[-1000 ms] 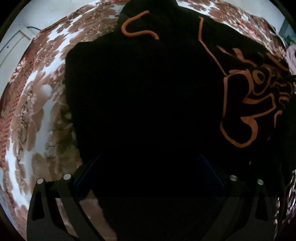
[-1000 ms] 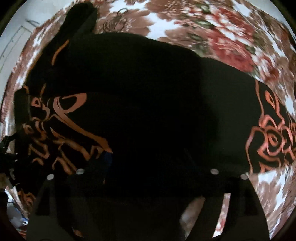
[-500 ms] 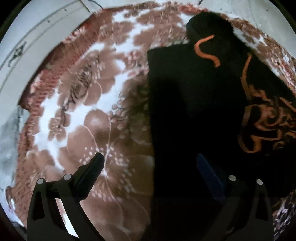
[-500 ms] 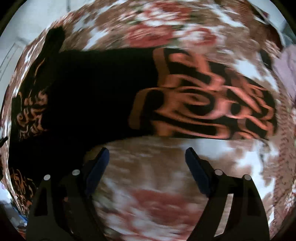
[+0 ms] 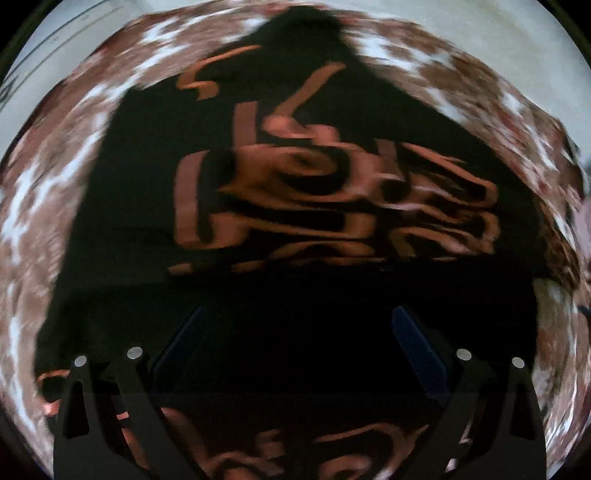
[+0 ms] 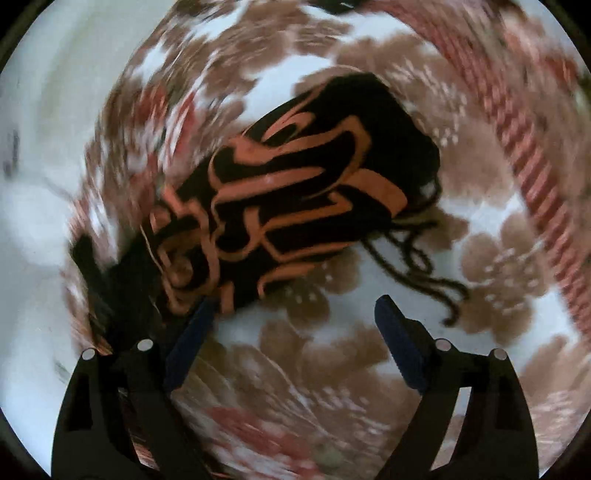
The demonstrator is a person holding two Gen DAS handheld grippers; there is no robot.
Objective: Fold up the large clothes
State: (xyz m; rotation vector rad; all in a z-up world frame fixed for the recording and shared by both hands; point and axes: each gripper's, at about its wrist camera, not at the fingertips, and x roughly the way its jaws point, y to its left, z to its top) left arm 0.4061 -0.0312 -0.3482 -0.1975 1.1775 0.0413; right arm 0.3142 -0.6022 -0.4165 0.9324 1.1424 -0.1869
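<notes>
A black hooded garment [image 5: 147, 221] with an orange print [image 5: 314, 195] lies spread on a floral blanket [image 5: 48, 184], its hood [image 5: 299, 29] at the top of the left wrist view. My left gripper [image 5: 297, 312] hangs open over the dark cloth below the print; whether it touches is unclear. In the right wrist view a black sleeve [image 6: 295, 184] with orange lines lies slanted, loose black threads [image 6: 417, 266] trailing from its end. My right gripper [image 6: 291, 310] is opening, only blanket between its jaws, the left finger [image 6: 192, 332] beside the sleeve's lower edge.
The brown, red and white floral blanket [image 6: 332, 350] has a red striped border [image 6: 535, 184] at the right. Pale floor [image 6: 37, 184] shows beyond the blanket on the left, and again as pale floor [image 5: 480, 37] behind the hood. Both views are motion-blurred.
The left view swung from the blanket left of the garment to above its print. The right view slid off the garment's body along the sleeve to its end and rolled.
</notes>
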